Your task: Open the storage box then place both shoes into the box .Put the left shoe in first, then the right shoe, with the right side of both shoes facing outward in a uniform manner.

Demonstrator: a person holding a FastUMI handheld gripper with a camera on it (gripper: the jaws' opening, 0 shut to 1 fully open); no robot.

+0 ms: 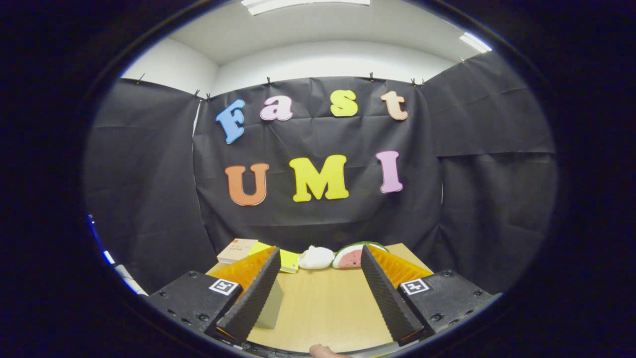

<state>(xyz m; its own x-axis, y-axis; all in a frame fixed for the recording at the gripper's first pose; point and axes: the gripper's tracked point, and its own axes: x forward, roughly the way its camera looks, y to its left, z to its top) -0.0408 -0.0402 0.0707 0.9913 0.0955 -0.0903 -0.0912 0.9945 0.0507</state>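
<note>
My gripper (319,251) is open and held level above a light wooden table (323,308). Nothing is between its fingers (253,293), which stand wide apart. A pale flat piece (271,311) sits against the inner side of the left finger; I cannot tell what it is. Part of a person's finger (324,351) shows close in, below the gap between the fingers.
Along the table's far edge, beyond the fingertips, lie a beige book (237,250), a yellow flat item (288,261), a white crumpled object (316,257) and a watermelon-slice toy (352,256). Black cloth walls close the booth behind and to both sides.
</note>
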